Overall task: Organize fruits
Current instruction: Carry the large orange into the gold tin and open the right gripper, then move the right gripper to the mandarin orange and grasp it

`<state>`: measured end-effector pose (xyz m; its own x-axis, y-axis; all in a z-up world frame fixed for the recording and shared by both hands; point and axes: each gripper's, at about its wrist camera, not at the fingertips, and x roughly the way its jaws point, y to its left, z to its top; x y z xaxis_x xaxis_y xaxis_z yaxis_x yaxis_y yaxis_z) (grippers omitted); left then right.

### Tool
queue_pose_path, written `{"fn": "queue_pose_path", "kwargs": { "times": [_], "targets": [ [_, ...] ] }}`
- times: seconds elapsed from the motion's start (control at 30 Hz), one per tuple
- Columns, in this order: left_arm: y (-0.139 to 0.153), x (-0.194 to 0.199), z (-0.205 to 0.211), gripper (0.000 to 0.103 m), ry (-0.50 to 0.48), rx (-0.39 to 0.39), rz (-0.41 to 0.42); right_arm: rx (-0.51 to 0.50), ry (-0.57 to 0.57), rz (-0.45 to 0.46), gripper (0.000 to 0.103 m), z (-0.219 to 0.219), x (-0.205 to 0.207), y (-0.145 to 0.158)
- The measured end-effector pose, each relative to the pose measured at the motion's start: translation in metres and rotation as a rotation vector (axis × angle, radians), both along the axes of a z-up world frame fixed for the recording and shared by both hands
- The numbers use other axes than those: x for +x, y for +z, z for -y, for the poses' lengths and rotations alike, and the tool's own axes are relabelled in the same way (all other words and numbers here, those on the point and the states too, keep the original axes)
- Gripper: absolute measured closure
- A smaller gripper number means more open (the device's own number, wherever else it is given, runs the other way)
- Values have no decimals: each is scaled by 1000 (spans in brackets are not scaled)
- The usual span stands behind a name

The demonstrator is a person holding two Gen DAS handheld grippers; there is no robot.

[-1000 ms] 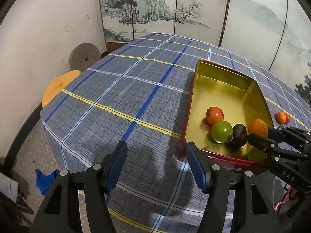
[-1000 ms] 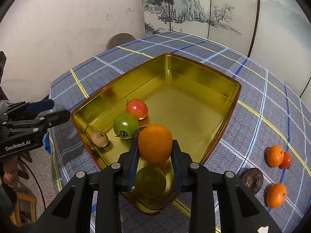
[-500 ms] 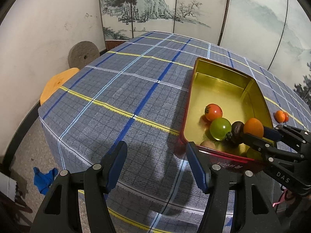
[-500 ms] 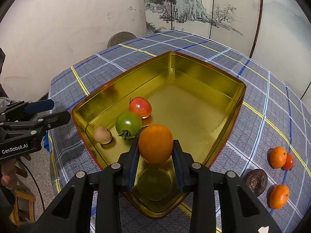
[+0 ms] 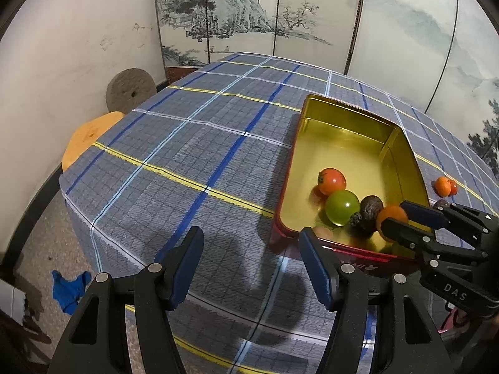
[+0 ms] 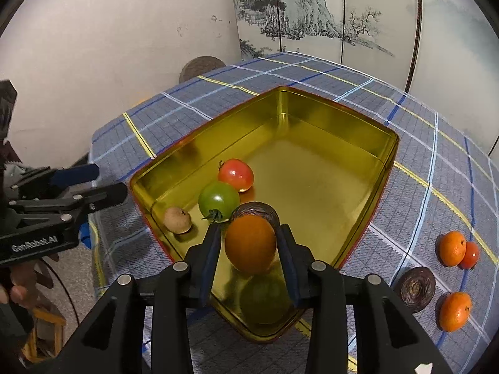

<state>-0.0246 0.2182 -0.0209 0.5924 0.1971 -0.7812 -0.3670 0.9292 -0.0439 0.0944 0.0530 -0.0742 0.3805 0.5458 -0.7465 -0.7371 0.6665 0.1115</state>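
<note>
Both wrist views overlook the tin (image 5: pixel 402 143) (image 6: pixel 386 162).

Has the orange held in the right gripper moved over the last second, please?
Yes. The orange, clamped in the right gripper, has sunk lower and nearer the dark fruit inside the gold tin.

orange carried lower and deeper into the tin

the right gripper (image 6: pixel 249 246), clamped on the orange (image 6: pixel 250 243), now sits further over the gold tin (image 6: pixel 327 131), nearer its floor, so the orange covers more of the dark wrinkled fruit (image 6: pixel 257 210) behind it. in the left wrist view the tin (image 5: pixel 343 112) lies further right and smaller, as the left gripper (image 5: pixel 249 265) draws back.
</note>
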Motion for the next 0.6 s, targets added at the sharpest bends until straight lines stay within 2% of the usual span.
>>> {"fn": "queue_pose_path", "kwargs": {
  "times": [0.13,0.33,0.6],
  "targets": [
    [5,0,8,38,-17,-2,5,14,-14,12,68,10,-3,8],
    [17,5,32,38,-68,-6,30,16,-88,56,68,52,-7,21],
    [21,22,89,38,-202,-10,22,-48,-318,26,67,153,12,2]
  ]
}}
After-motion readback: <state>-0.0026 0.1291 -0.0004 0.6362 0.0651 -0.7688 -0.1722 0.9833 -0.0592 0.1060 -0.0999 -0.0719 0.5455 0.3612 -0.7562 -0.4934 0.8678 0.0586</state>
